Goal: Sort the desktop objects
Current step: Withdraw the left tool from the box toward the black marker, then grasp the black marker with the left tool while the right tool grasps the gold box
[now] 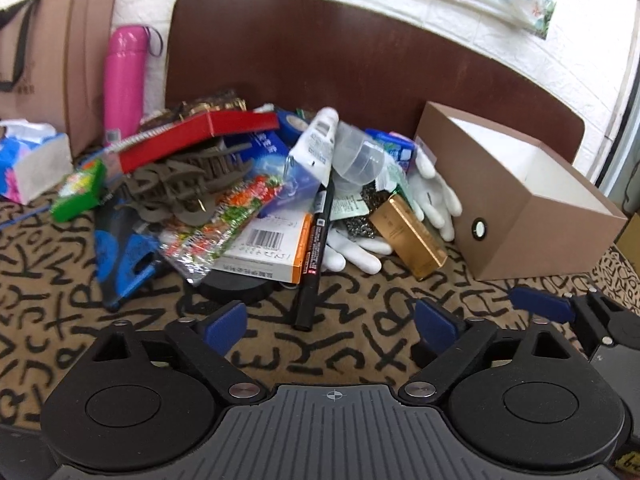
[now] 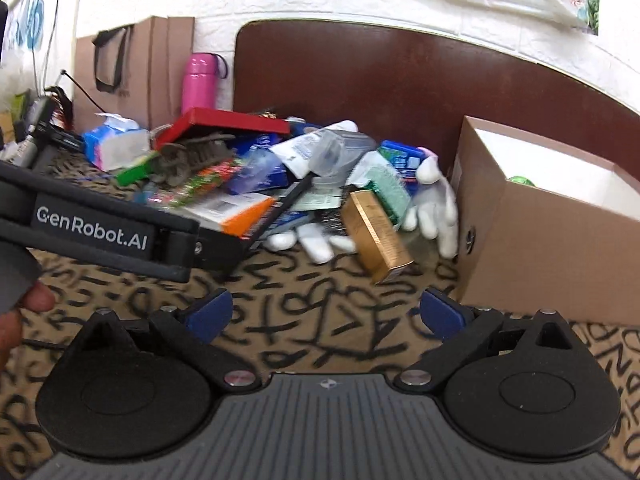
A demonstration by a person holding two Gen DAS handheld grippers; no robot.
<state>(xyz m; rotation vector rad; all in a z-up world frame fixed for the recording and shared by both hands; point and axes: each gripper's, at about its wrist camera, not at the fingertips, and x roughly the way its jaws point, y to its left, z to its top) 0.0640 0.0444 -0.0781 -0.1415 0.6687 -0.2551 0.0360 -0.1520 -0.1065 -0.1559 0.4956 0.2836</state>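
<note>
From the left wrist, the left gripper (image 1: 330, 326) hangs spread wide and empty above the letter-patterned cloth (image 1: 60, 320). Just ahead lies a black marker (image 1: 316, 248), its tip nearest the jaws, leaning out of a heap: a red box (image 1: 200, 138), white gloves (image 1: 434, 196), a gold box (image 1: 408, 236). An open brown box (image 1: 520, 208) stands at the right, touching the gloves.

From the right wrist, the right gripper (image 2: 326, 314) is likewise released, holding nothing. The gold box (image 2: 374, 236) lies just beyond it, the brown box (image 2: 552, 240) to its right, and a pink bottle (image 2: 199, 82) stands behind the heap.
</note>
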